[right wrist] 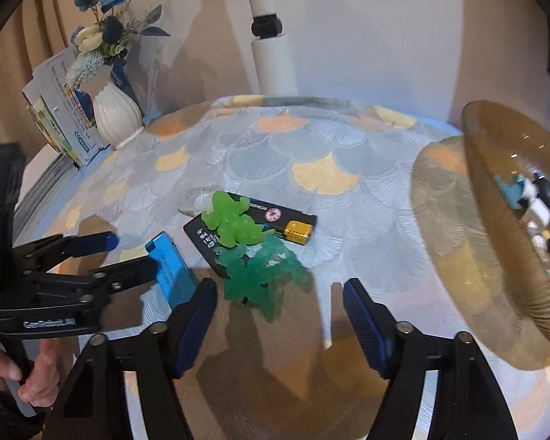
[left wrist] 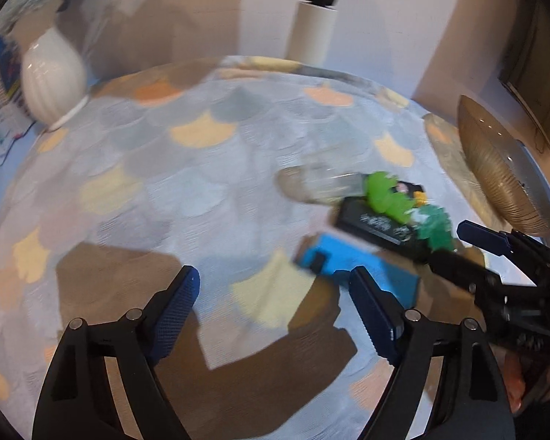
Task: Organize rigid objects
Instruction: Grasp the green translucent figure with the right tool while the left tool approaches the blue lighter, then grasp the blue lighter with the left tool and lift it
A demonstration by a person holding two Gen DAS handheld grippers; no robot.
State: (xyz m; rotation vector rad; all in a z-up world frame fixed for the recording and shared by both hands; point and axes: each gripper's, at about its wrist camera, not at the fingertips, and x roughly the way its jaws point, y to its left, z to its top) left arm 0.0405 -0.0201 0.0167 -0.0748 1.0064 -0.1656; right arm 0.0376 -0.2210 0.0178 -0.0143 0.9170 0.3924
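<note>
Both hand-held grippers are hanging over the table with nothing between their pads. In its own view the left gripper [left wrist: 275,315] is standing with jaws apart over bare cloth, its right-hand finger overlapping the near end of the blue box [left wrist: 359,267]; whether it is touching the box cannot be told, since that whole view is smearing with motion blur. The right gripper [right wrist: 280,324] is likewise standing with jaws apart, and the dark green toy [right wrist: 271,275] is lying just ahead of its fingertips, not between them.

A light green toy [right wrist: 233,223] is resting on top of the black lighter [right wrist: 275,218], and a second flat black piece [right wrist: 203,240] is lying under both toys, its print too small to read. A clear object [right wrist: 198,198] behind them is barely showing. At the right edge, the ribbed glass bowl [right wrist: 502,220] is being cut off by the frame, and the small figures [right wrist: 539,205] inside are hard to make out. A hand [right wrist: 22,377] is gripping the left gripper's handle at the lower left, partly out of frame.

The tablecloth [right wrist: 311,154] is showing fan shapes in grey, white, yellow and orange. A white vase [right wrist: 115,113] with blue flowers is standing at the far left beside leaning booklets [right wrist: 62,117], and a white pole [right wrist: 271,36] is rising against the pale wall.
</note>
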